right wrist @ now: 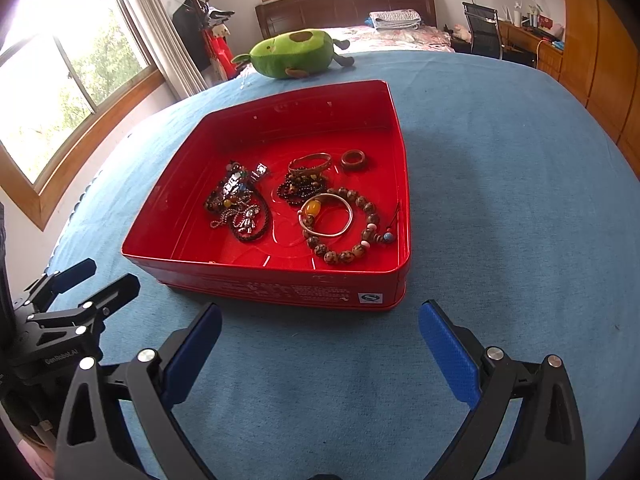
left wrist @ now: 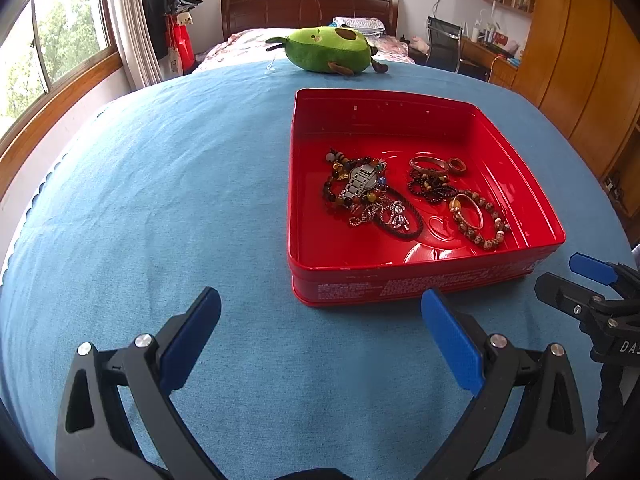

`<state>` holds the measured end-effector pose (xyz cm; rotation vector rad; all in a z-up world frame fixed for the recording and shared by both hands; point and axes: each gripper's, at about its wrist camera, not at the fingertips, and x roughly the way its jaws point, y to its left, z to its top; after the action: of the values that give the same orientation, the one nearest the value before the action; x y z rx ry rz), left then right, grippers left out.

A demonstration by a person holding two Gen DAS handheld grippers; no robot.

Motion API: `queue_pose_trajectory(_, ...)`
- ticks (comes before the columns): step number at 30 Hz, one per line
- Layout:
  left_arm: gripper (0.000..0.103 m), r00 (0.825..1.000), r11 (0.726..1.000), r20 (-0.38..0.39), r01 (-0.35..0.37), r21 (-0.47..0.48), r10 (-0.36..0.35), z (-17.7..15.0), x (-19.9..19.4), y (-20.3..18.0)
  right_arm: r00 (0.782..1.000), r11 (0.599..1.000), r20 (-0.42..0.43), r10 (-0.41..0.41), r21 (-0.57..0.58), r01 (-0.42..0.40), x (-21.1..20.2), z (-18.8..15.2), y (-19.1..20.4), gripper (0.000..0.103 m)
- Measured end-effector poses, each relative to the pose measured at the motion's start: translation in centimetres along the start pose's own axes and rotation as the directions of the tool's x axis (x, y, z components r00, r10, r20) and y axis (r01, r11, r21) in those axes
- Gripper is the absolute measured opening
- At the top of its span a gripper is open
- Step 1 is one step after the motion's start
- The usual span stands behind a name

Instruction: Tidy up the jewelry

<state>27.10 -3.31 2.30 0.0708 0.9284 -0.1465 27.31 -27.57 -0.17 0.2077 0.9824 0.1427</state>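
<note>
A red tin box (left wrist: 400, 284) (right wrist: 280, 286) stands on the blue cloth and holds several pieces of jewelry. A metal watch (left wrist: 360, 184) (right wrist: 234, 184) lies on beaded strings at the left, with a black cord and a silver chain (left wrist: 394, 218) (right wrist: 246, 220) in front. Bangles, a brown ring (left wrist: 456, 165) (right wrist: 354, 159) and a brown bead bracelet (left wrist: 482, 220) (right wrist: 352, 240) lie at the right. My left gripper (left wrist: 320, 316) is open and empty, just short of the box's near wall. My right gripper (right wrist: 320, 320) is open and empty, also in front of the box.
A green avocado plush toy (left wrist: 328, 50) (right wrist: 294, 54) lies on the cloth beyond the box. The blue cloth (left wrist: 160, 200) (right wrist: 500, 180) covers the table. A bed, a desk with a chair and wooden wardrobes stand further back. Windows are at the left.
</note>
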Motion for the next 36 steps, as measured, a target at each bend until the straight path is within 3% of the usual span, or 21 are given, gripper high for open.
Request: queue_pose_trajectory(36, 0.1, 1.0, 1.0, 0.002, -0.014, 0.0, 0.014, -0.02, 0.05, 0.31, 1.0, 1.0, -0.008, -0.005, -0.006, 0.005, 0.59, -0.06, -0.15, 0.099)
